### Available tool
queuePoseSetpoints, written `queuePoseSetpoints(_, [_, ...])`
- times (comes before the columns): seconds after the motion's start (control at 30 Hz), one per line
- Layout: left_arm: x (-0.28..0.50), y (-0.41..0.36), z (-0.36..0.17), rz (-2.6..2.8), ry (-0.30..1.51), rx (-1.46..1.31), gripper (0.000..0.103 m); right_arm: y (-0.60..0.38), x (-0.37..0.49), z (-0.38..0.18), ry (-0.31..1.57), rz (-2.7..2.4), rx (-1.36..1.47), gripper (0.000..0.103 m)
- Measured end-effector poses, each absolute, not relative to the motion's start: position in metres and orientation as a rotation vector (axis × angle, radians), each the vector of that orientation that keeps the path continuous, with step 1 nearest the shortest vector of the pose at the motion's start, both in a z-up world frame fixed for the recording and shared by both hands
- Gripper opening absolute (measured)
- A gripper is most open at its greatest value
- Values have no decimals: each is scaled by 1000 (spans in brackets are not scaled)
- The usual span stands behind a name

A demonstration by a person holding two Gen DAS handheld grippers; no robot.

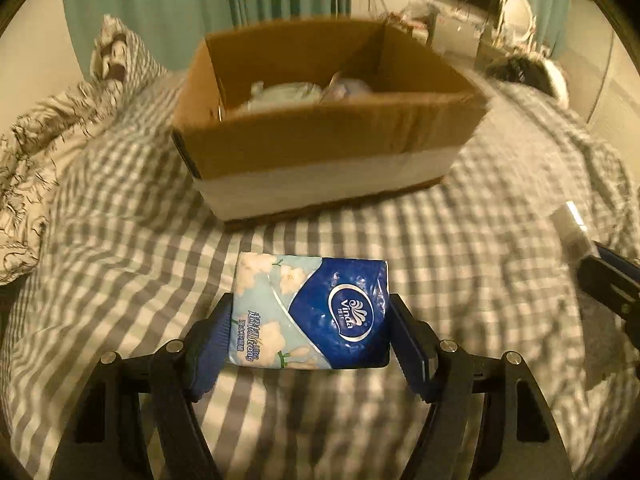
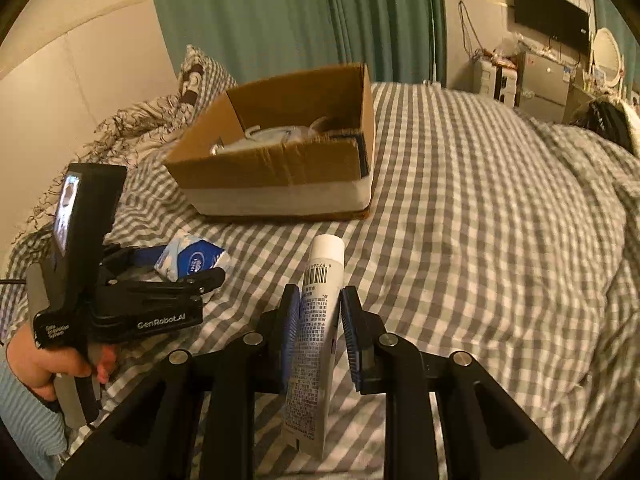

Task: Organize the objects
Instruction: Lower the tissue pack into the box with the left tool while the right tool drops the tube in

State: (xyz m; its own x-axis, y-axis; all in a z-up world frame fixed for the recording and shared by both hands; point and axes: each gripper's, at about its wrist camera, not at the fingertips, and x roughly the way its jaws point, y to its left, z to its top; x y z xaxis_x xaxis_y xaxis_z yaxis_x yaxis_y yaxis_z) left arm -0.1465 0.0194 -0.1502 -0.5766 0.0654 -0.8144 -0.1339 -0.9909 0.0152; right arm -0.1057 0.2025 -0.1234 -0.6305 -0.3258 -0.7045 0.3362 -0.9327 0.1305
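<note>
My left gripper (image 1: pixel 310 320) is clamped on the tissue pack (image 1: pixel 312 312) over the bed (image 1: pixel 460 280) near the box (image 1: pixel 320 152), while only the right view shows my right gripper (image 2: pixel 319 320) squeezing a tube (image 2: pixel 316 332).

The tissue pack (image 1: pixel 310 314) is showing a glossy, crinkled plastic wrap that is catching the light. The tube (image 2: pixel 316 332) is looking like smooth white plastic with a matt printed face. The box (image 1: pixel 320 120) is plain brown corrugated cardboard, matt, with a pale paper band along its base. The bed (image 1: pixel 400 248) is lying under soft, matt checked cloth. The fingers (image 2: pixel 290 322) are wearing ribbed blue pads on black matt plastic, with shiny metal pins.
</note>
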Motion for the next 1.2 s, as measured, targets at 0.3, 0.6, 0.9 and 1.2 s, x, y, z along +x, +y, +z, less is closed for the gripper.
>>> queuePoseSetpoints(0.3, [-113, 21, -44, 2773, 22, -1050, 75, 197, -88, -40, 142, -2631, 858, 21])
queuePoseSetpoints(0.6, [-156, 15, 20, 2811, 42, -891, 75, 181, -130, 20, 162, -2627, 696, 21])
queuePoseSetpoints(0.9, [-246, 11, 20, 2830, 37, -892, 75, 160, -223, 27, 158, -2639, 697, 21])
queuePoseSetpoints(1.2, [-310, -12, -40, 2814, -3, -1047, 75, 143, -309, -17, 78, -2595, 830, 21])
